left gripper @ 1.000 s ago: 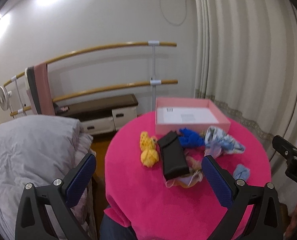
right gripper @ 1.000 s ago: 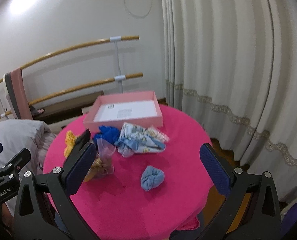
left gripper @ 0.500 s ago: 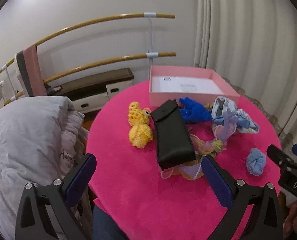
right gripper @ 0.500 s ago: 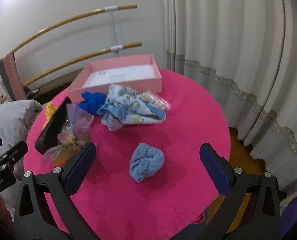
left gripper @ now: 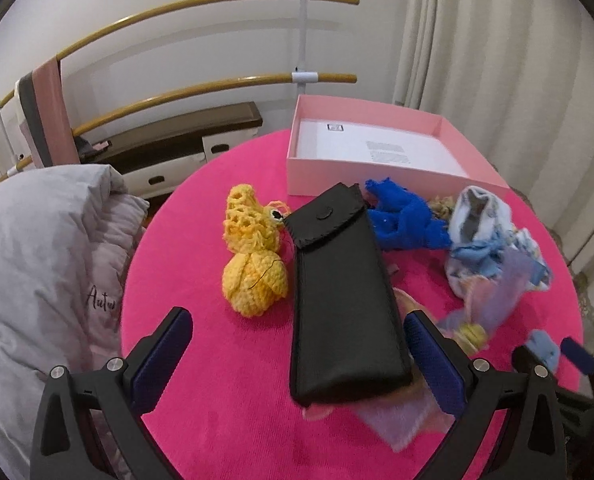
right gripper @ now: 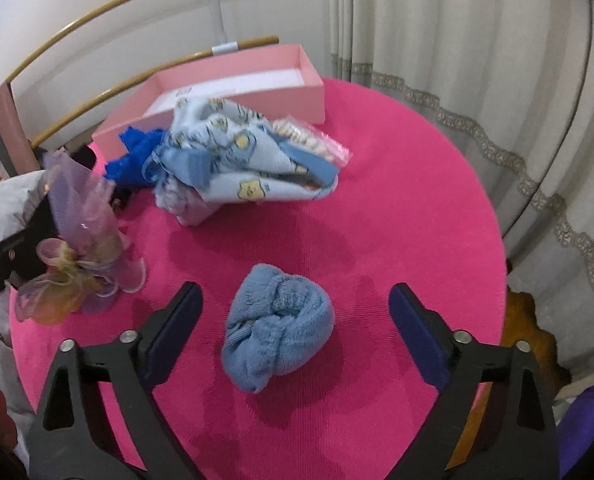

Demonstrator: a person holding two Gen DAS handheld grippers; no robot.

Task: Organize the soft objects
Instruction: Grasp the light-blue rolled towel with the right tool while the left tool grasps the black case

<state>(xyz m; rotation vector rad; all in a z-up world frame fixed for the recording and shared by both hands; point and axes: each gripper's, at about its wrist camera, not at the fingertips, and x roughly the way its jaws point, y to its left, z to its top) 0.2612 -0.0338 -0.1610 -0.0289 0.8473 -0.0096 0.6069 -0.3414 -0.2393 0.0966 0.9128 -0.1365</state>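
Note:
A round table with a pink cloth (left gripper: 237,400) holds soft things. My left gripper (left gripper: 297,328) is open over the near end of a black pouch (left gripper: 341,292), which lies on a sheer pastel scrunchie (left gripper: 401,420). A yellow crocheted toy (left gripper: 253,268) lies left of the pouch. A bright blue cloth (left gripper: 405,220) and a printed light-blue cloth (right gripper: 241,168) lie by an open pink box (left gripper: 377,152). My right gripper (right gripper: 297,312) is open, its fingers on either side of a rolled light-blue sock (right gripper: 277,324).
A grey duvet (left gripper: 37,260) lies left of the table. Wooden rails (left gripper: 201,0) and a low bench (left gripper: 169,136) stand at the wall behind. Curtains (right gripper: 477,60) hang on the right. A packet of small pale things (right gripper: 313,140) lies by the box.
Both grippers have moved down and forward toward the table. The black pouch now lies between my left fingers and the blue sock between my right fingers. Both stay open.

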